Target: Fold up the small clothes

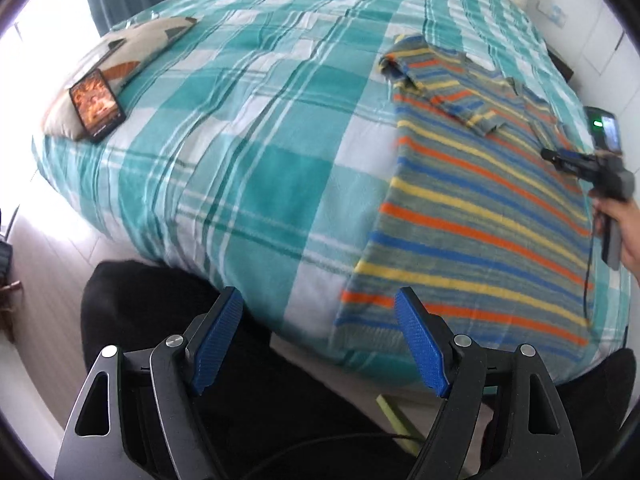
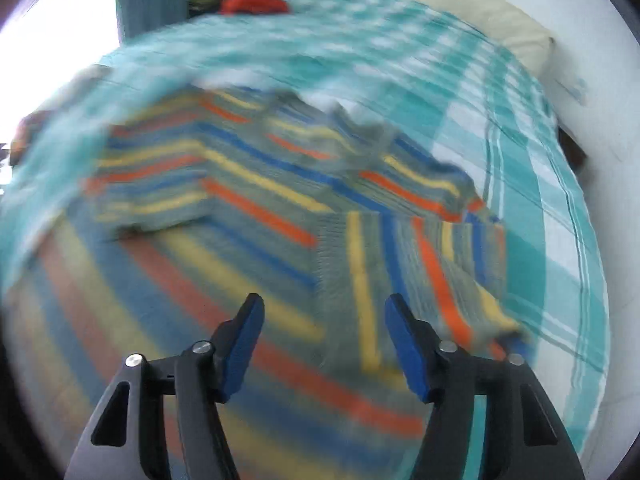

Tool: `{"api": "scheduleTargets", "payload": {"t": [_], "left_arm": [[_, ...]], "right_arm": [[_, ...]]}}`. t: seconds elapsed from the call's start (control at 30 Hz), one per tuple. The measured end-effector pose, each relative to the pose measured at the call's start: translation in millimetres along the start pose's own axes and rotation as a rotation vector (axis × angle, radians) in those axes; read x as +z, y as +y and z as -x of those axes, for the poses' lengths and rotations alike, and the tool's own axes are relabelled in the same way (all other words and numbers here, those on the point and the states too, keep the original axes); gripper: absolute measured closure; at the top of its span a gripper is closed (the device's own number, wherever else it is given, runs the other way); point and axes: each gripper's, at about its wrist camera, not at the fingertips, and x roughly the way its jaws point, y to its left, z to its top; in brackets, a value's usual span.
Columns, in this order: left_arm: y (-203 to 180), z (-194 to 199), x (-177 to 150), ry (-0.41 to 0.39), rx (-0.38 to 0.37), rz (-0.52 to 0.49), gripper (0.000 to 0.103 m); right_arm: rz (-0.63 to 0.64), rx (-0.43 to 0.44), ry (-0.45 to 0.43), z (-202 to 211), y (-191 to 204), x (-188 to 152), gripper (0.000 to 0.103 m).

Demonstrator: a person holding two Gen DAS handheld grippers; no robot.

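A small striped shirt (image 1: 472,200), grey with orange, yellow and blue bands, lies flat on the teal checked bedspread (image 1: 248,128), with one sleeve folded in across its chest. My left gripper (image 1: 320,300) hangs open above the bed's near edge, just left of the shirt's hem, with nothing between its blue pads. In the blurred right wrist view the same shirt (image 2: 248,208) fills the frame, a folded sleeve (image 2: 424,256) lying to the right. My right gripper (image 2: 324,312) is open over the shirt's body and holds nothing. A hand carries it at the right edge of the left wrist view (image 1: 584,168).
A phone (image 1: 97,102) with a lit screen leans on a patterned pillow (image 1: 132,56) at the bed's far left. A cream pillow (image 2: 460,12) lies at the head. Red clothing (image 2: 254,3) sits beyond the bed. Dark trousers (image 1: 168,320) stand below the near edge.
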Motion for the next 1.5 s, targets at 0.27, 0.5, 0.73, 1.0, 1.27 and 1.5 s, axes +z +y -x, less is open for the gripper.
{"api": "scheduleTargets", "payload": {"t": [0.27,0.5,0.73,1.0,1.27,1.5], "left_arm": [[16,-10,-12,0.059,0.012,0.030,0.022],[-39,-11,-2,0.069,-0.084,-0.036,0.023],[-72,9,-4,0.027,-0.084,-0.134,0.022],[-55,-11,-18,0.096,-0.047,-0.080,0.023],[-42,-13,-23,0.085,-0.001,-0.084,0.023],[-32,18,6,-0.039,0.017,-0.152,0.023]], "right_arm": [[-0.590,0.038,-0.137,77,-160,-48,0.098],[-0.960,-0.004,-0.106,119,-294,-160,0.098],[-1.236,0.245,-0.157,74,-287,-223,0.089],[-1.230,0.167,-0.166,71,-284,-240,0.100],[-1.114,0.011,-0.114,73,-275,-236,0.101],[-1.000,-0.055,-0.114,95,-261,-240,0.070]]}}
